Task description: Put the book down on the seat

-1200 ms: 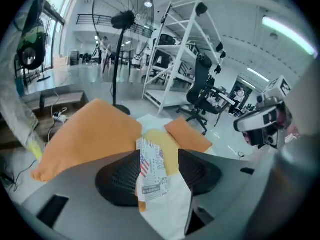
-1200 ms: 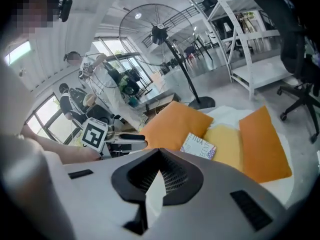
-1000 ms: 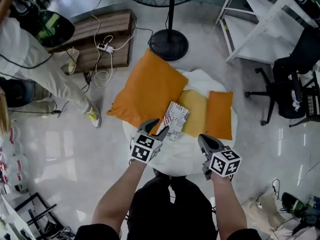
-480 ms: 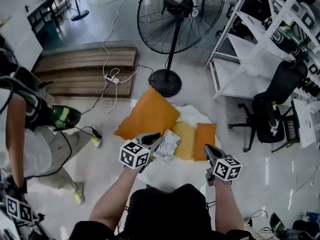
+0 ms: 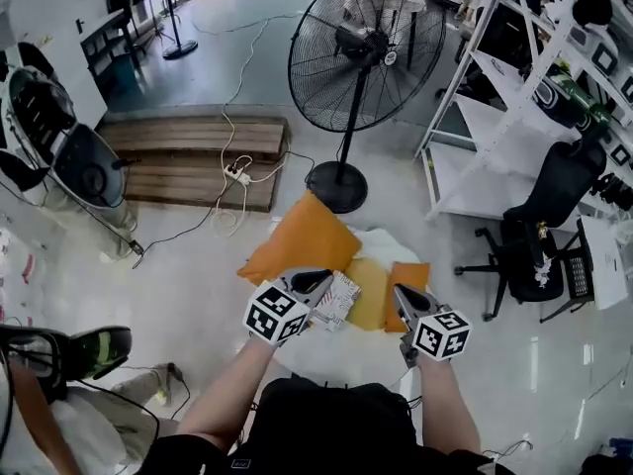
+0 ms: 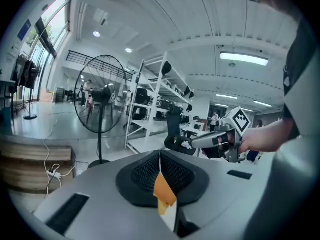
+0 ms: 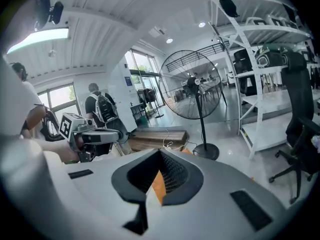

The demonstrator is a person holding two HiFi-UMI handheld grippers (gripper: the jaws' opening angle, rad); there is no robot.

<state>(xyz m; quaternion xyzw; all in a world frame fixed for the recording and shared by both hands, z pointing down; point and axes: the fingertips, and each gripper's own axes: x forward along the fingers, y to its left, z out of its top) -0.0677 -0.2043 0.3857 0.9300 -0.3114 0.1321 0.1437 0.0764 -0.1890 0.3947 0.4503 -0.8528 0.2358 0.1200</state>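
A glossy pale floor [image 5: 188, 265] carries a tall pedestal fan [image 5: 366, 38], a white shelving rack [image 5: 495, 97], a black office chair [image 5: 549, 216], a low wooden platform [image 5: 188, 151] and, nearest, a white seat [image 5: 381, 240] topped by a big orange cushion [image 5: 297, 245] and two smaller cushions [image 5: 368, 290]. Both forearms [image 5: 232, 384] reach forward, holding up the left gripper [image 5: 324, 277], whose jaws have just been closing and now meet on nothing, and the right gripper [image 5: 399, 291], likewise clenched and empty. The book [image 5: 341, 300] lies flat on the seat between the big cushion and the smaller ones, its long axis running away from the person and leaning slightly right.
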